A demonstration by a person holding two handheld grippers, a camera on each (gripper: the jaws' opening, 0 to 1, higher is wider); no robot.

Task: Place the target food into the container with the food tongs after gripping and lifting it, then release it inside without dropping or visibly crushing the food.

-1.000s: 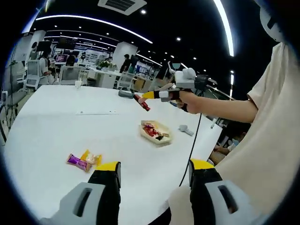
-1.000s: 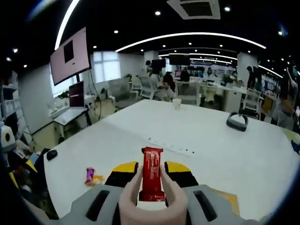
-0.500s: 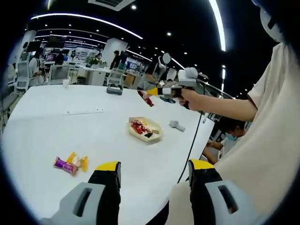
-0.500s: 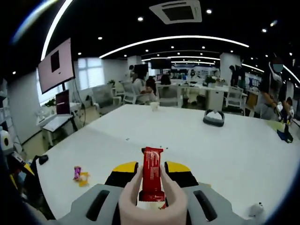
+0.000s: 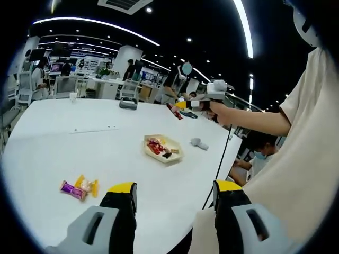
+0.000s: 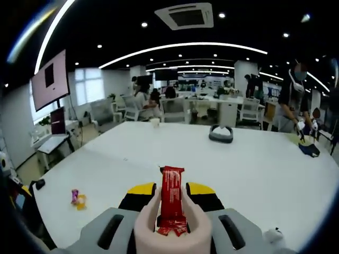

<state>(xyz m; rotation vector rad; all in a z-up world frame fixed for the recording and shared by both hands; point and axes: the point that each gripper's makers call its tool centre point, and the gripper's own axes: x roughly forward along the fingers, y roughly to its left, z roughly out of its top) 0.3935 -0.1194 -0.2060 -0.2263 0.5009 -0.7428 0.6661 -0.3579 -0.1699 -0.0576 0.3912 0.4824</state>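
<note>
My right gripper (image 6: 172, 191) is shut on a red wrapped snack bar (image 6: 171, 200), which stands upright between beige tong pads (image 6: 149, 211). In the left gripper view the same right gripper (image 5: 183, 106) hangs in the air above the table's far side, beyond the container, with the bar (image 5: 174, 111) at its tip. The container, a shallow pale tray (image 5: 173, 156), lies mid-table and holds red-wrapped pieces. My left gripper (image 5: 175, 191) is open and empty, low over the near table edge.
Two small candies, purple and yellow, lie on the white table (image 5: 79, 187) (image 6: 77, 198). A small white device (image 5: 198, 143) sits right of the tray. A dark headset (image 6: 221, 135) and a cup (image 6: 154, 122) sit farther off. A person's arm (image 5: 254, 121) reaches in from the right.
The right gripper has carried the bar up and to the right, past the tray's far side. Both views have panned, so the candies sit farther left in the right gripper view.
</note>
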